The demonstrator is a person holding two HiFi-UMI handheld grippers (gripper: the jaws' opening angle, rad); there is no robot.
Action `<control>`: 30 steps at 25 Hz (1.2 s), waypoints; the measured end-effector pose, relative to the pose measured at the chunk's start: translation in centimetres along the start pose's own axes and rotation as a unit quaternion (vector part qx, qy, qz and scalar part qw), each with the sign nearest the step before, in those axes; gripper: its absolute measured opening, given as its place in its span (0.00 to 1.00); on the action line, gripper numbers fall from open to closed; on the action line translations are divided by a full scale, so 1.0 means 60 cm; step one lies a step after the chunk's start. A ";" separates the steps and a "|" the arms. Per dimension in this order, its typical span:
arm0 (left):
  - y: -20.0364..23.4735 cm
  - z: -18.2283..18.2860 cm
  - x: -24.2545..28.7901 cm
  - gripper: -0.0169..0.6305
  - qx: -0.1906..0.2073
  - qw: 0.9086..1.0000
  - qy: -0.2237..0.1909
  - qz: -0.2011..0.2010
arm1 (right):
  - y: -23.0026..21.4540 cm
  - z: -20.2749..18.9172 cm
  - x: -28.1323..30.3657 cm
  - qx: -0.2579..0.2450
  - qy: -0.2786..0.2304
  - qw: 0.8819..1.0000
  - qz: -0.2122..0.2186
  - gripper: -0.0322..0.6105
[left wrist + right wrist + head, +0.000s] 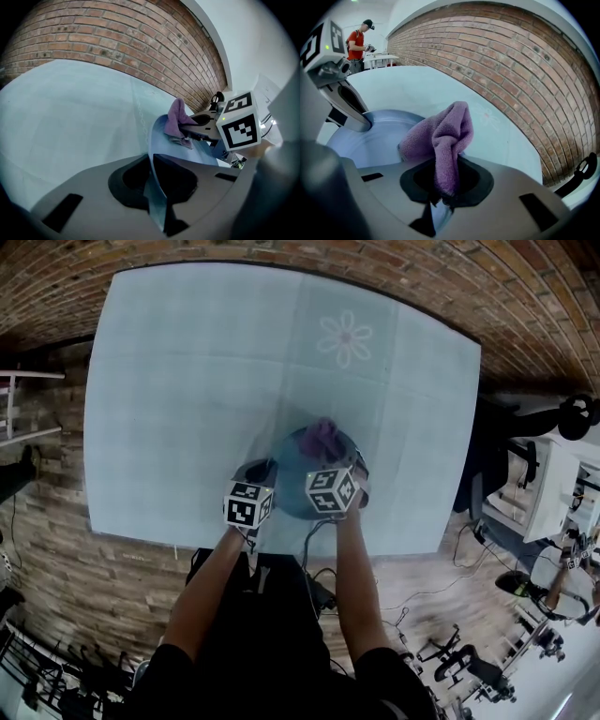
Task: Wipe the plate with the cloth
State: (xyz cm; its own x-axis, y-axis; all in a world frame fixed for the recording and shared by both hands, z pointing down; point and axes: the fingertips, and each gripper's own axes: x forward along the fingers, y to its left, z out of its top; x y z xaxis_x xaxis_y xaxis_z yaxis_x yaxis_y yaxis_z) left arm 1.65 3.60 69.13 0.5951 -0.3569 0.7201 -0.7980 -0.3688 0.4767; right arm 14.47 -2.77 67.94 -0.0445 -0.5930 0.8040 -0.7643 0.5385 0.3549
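So here's where you're at: your left gripper [157,187] has its jaws nearly together, pinched down on the rim of the blue plate [187,154]. In the left gripper view you can see the plate's edge running straight through the gap with a pad on either side of it. That grip is on the plate's near-left edge, the side closest to you, going by the head view. Your right gripper [440,187] is clamped on the purple cloth [445,136]. A fold of it is squeezed between the jaws and the rest bunches up in a loose hump just ahead of them. That hump sits over the plate's far side, and its lower edge touches the plate's surface [370,140]. From above, the cloth [323,435] pokes out past the right gripper [330,460] toward the plate's far rim, while the left gripper [267,474] comes in from the plate's near-left. So both are on the same plate [286,486], just beside each other. The plate itself sits on the pale blue tablecloth [206,381], and the flower print [344,337] is well beyond the plate's far side.
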 end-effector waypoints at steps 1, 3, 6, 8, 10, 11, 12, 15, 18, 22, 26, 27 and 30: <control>0.000 -0.001 -0.001 0.11 -0.001 1.000 0.000 0.000 | -0.002 -0.004 -0.001 0.000 0.002 1.000 -0.003 0.17; 0.000 -0.001 -0.002 0.11 -0.002 1.000 0.000 0.001 | -0.007 -0.012 -0.004 0.002 0.006 1.000 -0.007 0.17; -0.004 -0.001 -0.001 0.11 -0.002 1.000 -0.001 0.001 | -0.015 -0.024 -0.009 0.001 0.013 1.000 -0.015 0.16; -0.003 -0.001 0.000 0.11 -0.008 1.000 -0.002 0.000 | -0.018 -0.030 -0.011 0.001 0.020 1.000 -0.017 0.16; 0.001 0.000 -0.001 0.11 -0.018 1.000 -0.005 0.000 | -0.020 -0.034 -0.011 -0.003 0.026 1.000 -0.018 0.16; 0.002 0.001 -0.001 0.10 -0.021 1.000 -0.006 0.001 | -0.021 -0.037 -0.012 -0.004 0.030 0.999 -0.017 0.16; 0.002 0.001 -0.001 0.10 -0.023 1.000 -0.007 0.001 | -0.023 -0.042 -0.013 -0.005 0.035 0.999 -0.017 0.16; 0.001 -0.002 0.000 0.10 -0.025 1.000 -0.006 0.000 | -0.027 -0.060 -0.022 -0.003 0.050 0.999 -0.021 0.16; 0.000 -0.001 0.000 0.10 -0.026 1.000 -0.007 0.000 | -0.029 -0.074 -0.029 -0.005 0.062 0.998 -0.026 0.16; 0.001 0.000 0.000 0.10 -0.031 0.999 -0.009 0.002 | -0.030 -0.090 -0.037 -0.007 0.076 0.997 -0.028 0.16; 0.003 -0.001 0.000 0.10 -0.039 0.999 -0.010 0.001 | -0.026 -0.106 -0.046 -0.010 0.088 0.996 -0.029 0.16; 0.003 -0.002 0.000 0.10 -0.040 0.999 -0.009 0.000 | -0.025 -0.111 -0.050 -0.012 0.092 0.995 -0.028 0.16; 0.003 -0.001 0.000 0.10 -0.046 0.999 -0.010 -0.003 | -0.021 -0.123 -0.058 -0.012 0.100 0.995 -0.024 0.16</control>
State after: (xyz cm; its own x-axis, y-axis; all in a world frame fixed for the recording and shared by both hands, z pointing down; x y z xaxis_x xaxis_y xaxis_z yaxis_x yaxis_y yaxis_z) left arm 1.47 3.60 69.26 0.6012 -0.3719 0.7073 -0.7990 -0.2909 0.5263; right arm 20.29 3.02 68.22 0.1222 -0.4884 0.8640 -0.7468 0.5282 0.4042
